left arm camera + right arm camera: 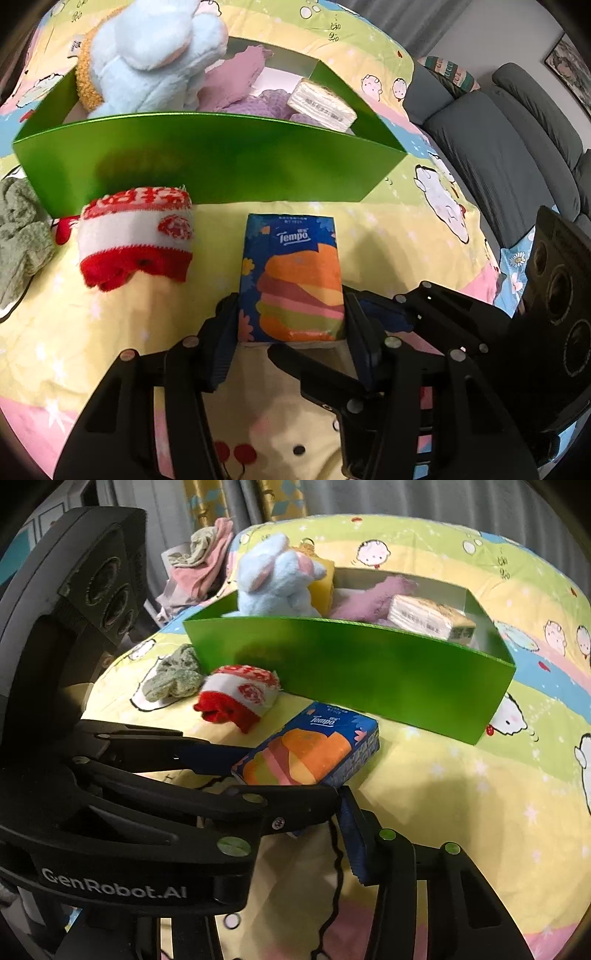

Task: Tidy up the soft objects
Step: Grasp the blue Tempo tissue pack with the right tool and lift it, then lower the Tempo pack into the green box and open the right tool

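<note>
A blue Tempo tissue pack (291,280) lies on the bedspread in front of a green box (221,166). My left gripper (290,321) has its two fingers against the pack's near sides, shut on it. The pack also shows in the right wrist view (310,749), with the left gripper's fingers (303,797) around its near end. My right gripper shows only one finger (356,843), low, with the left gripper hiding the other; nothing shows in it. The green box (351,664) holds a blue plush toy (147,55), a pink cloth (236,77) and a white tissue pack (321,105).
A red and white knitted item (136,236) lies left of the pack, against the box front. A green-grey cloth (18,236) lies at the far left. A grey sofa (498,147) stands to the right of the bed. Clothes (199,565) are piled beyond the bed.
</note>
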`<action>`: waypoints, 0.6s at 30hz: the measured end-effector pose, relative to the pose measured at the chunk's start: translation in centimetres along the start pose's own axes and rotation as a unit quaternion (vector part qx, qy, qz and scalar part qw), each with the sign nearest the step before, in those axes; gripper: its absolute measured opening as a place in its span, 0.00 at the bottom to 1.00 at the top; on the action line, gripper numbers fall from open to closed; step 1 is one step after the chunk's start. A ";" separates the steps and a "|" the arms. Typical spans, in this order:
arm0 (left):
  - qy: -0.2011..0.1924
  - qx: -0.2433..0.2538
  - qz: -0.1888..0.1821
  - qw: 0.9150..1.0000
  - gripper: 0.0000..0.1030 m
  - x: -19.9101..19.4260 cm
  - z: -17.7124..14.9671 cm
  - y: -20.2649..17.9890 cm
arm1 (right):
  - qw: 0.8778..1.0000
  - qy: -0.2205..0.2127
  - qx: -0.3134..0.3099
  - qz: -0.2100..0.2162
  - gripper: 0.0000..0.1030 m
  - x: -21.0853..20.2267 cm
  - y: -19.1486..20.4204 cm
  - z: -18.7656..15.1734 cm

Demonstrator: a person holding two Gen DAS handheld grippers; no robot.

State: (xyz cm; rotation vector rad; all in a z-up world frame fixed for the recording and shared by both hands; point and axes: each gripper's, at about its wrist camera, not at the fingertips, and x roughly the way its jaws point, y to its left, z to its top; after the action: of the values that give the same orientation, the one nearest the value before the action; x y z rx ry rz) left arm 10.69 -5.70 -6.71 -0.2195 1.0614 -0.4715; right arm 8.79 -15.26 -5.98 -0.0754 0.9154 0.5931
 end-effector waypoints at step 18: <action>-0.046 0.054 0.042 0.997 0.50 -8.1 -4.4 -4.4 | 0.998 -0.064 -0.021 0.002 0.47 -7.2 5.8 -1.9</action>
State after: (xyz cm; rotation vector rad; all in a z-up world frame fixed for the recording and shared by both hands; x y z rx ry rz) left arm 2.38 -5.53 -0.68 -0.0986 0.9480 -0.4379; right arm 1.08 -14.19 -0.62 -0.0718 0.7797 0.6137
